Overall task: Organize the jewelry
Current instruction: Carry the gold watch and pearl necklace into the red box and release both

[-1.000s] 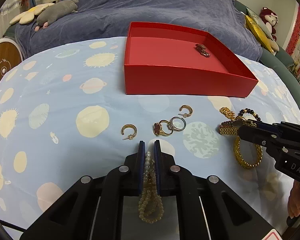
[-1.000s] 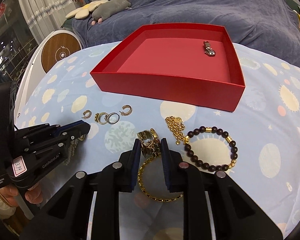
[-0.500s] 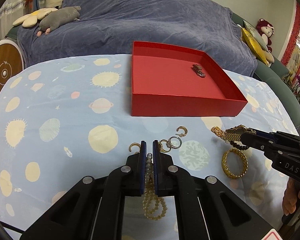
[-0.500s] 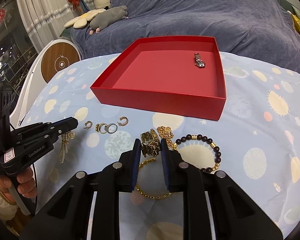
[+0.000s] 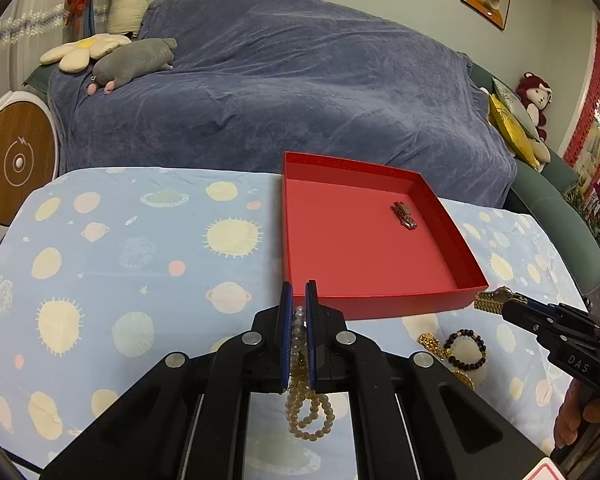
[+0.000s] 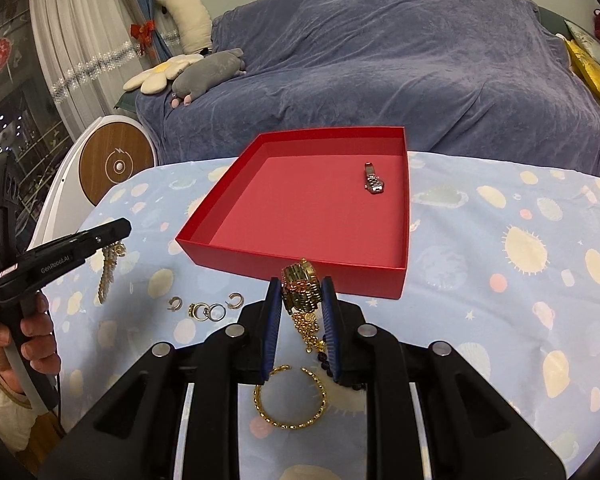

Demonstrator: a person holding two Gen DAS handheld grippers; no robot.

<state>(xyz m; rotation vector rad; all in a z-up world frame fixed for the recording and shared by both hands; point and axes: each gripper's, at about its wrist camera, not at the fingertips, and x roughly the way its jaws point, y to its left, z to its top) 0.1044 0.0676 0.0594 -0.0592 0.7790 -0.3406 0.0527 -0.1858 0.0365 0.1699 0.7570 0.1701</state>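
The left gripper (image 5: 299,296) has its fingers clenched on a pale pearl bracelet (image 5: 306,408), dangling in loops at 6 o'clock. The right gripper (image 6: 301,296) grasps a chunky gold watch (image 6: 300,282). Both have lifted higher off the bench (image 5: 120,264) since before, nearer the red box (image 5: 364,248) at 12 o'clock.

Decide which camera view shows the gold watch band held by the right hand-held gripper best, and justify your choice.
The right wrist view: the gold watch band sits close and centred between the pads of the right hand-held gripper, links visible. In the left wrist view it is small, at the right side, partly hidden by that gripper's tip.
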